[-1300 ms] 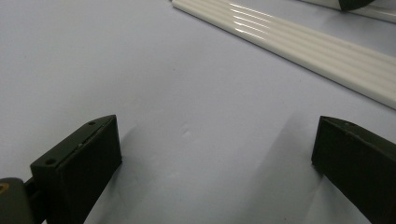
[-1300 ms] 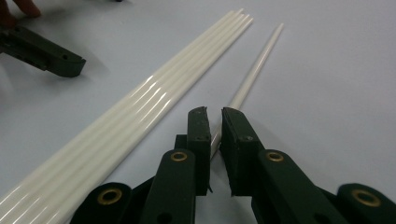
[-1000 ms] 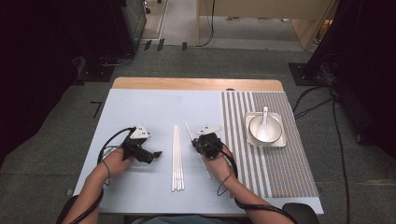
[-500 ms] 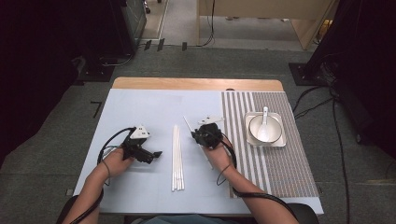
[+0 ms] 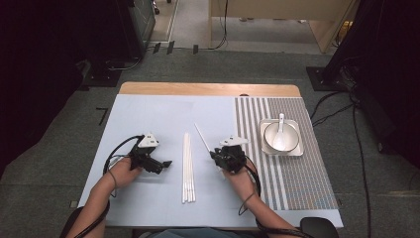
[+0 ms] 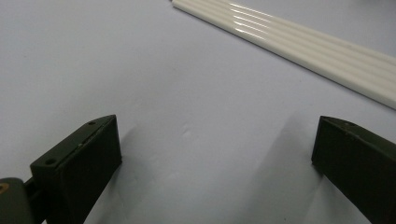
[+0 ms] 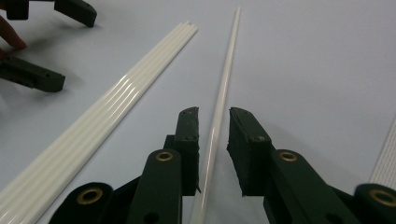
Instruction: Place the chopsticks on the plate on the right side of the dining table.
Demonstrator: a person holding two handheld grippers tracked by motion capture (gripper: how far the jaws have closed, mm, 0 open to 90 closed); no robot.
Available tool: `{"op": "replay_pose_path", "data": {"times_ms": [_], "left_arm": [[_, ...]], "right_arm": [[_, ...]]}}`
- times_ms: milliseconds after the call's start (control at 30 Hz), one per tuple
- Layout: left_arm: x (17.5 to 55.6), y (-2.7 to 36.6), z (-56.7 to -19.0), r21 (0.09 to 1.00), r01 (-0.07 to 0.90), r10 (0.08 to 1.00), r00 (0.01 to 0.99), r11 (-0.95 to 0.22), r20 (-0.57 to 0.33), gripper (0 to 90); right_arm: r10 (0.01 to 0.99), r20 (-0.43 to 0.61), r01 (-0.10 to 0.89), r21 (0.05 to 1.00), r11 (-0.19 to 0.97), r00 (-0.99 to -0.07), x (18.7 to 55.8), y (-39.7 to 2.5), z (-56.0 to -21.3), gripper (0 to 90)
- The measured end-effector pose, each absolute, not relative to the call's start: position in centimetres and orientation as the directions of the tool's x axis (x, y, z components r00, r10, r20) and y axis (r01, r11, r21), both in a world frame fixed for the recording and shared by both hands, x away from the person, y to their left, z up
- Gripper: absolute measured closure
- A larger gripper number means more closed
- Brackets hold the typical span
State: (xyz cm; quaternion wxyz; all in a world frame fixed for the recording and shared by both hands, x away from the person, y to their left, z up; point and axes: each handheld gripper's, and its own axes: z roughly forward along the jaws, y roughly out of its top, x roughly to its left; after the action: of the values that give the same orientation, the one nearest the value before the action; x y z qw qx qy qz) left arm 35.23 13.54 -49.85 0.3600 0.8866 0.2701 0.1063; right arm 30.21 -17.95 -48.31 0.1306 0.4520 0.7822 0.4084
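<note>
The right tool stands narrow around a single white chopstick lying on the worktop just beside the bundled chopsticks, a light, stiff, glossy and likely slippery rod best pinched near its thicker end, while the left tool hangs wide open, holding nothing.

Single chopstick near end hidden under right claw.

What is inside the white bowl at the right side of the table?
A white spoon lies in the bowl, handle pointing away from the person. The bowl sits on a square tray; whatever lies under the spoon is covered.
</note>
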Motion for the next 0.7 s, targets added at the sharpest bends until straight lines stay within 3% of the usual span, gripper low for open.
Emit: {"op": "replay_pose_path", "data": {"times_ms": [367, 633, 700], "left_arm": [[35.2, 13.5, -49.9, 0.696, 0.402, 0.555, 0.832, -0.595, -0.006, 1.0], [35.2, 13.5, -49.9, 0.696, 0.402, 0.555, 0.832, -0.595, -0.005, 1.0], [35.2, 13.5, -49.9, 0.696, 0.402, 0.555, 0.832, -0.595, -0.005, 1.0]], "right_arm": [[0.832, 0.126, 0.593, 0.758, 0.271, -0.541, 29.6, -17.5, -49.4, 76.4], [0.844, 0.016, 0.549, 0.767, 0.333, -0.536, 29.0, -16.6, -50.0, 82.4], [0.845, 0.03, 0.556, 0.765, 0.325, -0.534, 29.1, -16.7, -50.0, 83.0]]}}
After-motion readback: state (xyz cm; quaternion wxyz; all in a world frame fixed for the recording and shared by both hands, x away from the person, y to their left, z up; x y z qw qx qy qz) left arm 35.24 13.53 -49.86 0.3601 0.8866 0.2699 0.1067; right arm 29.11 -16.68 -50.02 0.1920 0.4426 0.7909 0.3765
